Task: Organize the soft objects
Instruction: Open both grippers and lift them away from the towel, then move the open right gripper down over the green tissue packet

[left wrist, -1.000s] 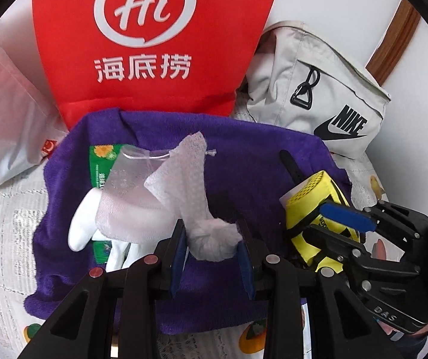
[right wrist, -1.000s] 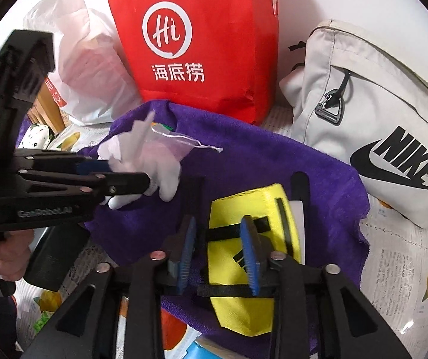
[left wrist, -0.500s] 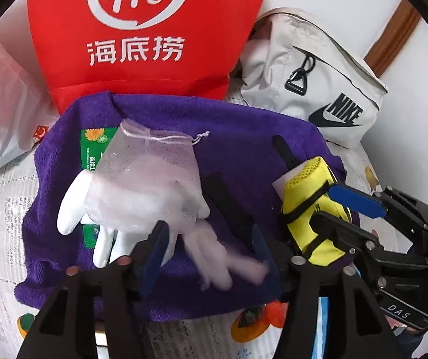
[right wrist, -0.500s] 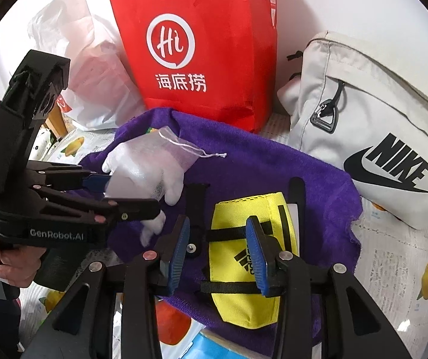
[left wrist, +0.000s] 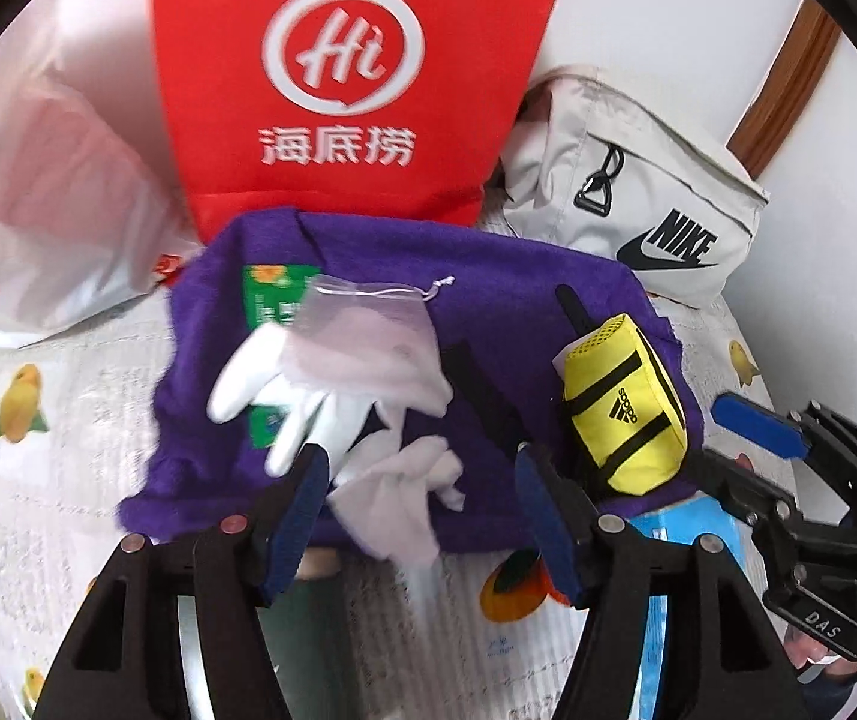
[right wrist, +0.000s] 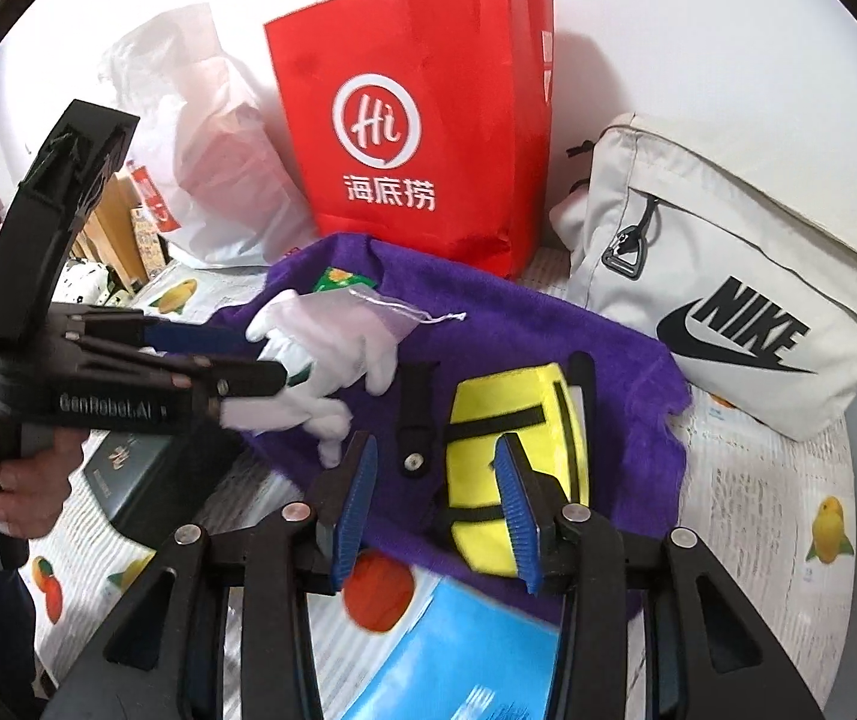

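A purple towel (left wrist: 518, 276) lies spread on the table. On it lie a white glove (left wrist: 284, 396), a sheer drawstring pouch (left wrist: 362, 324), a green packet (left wrist: 266, 294), a crumpled white foam sheet (left wrist: 404, 498) at the near edge, and a yellow Adidas pouch (left wrist: 626, 402). My left gripper (left wrist: 422, 510) is open and empty, with the foam sheet lying between its fingers. My right gripper (right wrist: 437, 501) is open, just before the yellow pouch (right wrist: 512, 456), its right finger over the pouch. The left gripper also shows in the right wrist view (right wrist: 212, 354).
A red Hi paper bag (left wrist: 344, 78) stands behind the towel, a white plastic bag (left wrist: 38, 198) to its left, a grey Nike bag (left wrist: 638, 198) to its right. A blue booklet (right wrist: 452, 654) lies near the front edge. A dark box (right wrist: 128, 480) sits left.
My left gripper opened and let go of the foam sheet, which dropped onto the towel's near edge. Both grippers pulled back; the right gripper opened wider.
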Demonstrator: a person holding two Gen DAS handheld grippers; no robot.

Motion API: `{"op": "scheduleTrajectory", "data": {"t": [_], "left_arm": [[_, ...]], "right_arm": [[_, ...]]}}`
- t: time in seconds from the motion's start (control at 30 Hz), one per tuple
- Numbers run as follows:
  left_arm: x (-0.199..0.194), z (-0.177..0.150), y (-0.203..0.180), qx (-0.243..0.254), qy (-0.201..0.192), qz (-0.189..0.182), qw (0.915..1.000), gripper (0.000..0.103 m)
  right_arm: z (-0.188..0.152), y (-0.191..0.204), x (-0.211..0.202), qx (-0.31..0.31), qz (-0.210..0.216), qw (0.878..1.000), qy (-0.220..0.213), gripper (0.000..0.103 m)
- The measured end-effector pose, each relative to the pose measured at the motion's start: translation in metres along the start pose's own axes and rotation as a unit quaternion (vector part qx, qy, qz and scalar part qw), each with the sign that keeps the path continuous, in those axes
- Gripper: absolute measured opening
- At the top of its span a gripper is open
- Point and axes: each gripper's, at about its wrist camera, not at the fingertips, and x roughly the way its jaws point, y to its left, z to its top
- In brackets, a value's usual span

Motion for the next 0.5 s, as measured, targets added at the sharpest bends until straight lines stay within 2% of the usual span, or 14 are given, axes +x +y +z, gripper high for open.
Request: {"op": "scheduleTrajectory", "data": {"t": [0.03, 0.33, 0.43, 0.5], "left_arm": [[-0.006, -0.003, 0.002, -0.002, -0.004, 0.0, 1.0, 0.063], [-0.052, -0.038, 0.02, -0.026, -0.025, 0.015, 0.9993, 0.065], [-0.062, -0.054, 0.025, -0.039, -0.021, 0.0, 0.999, 0.065], [-0.067, -0.064, 0.026, -0.04, -0.023, 0.007, 0.9989, 0.065]], "right_arm": [[-0.004, 0.004, -0.004, 0.0, 0.001, 1.0, -0.003, 0.051], [-0.048, 0.054, -0.025, -0.017, 0.04, 0.999, 0.01, 0.052], [-0.063, 0.07, -0.025, -0.017, 0.06, 0.998, 0.018, 0.056], [-0.076, 0.082, -0.024, -0.021, 0.073, 0.997, 0.025, 0.058]]}}
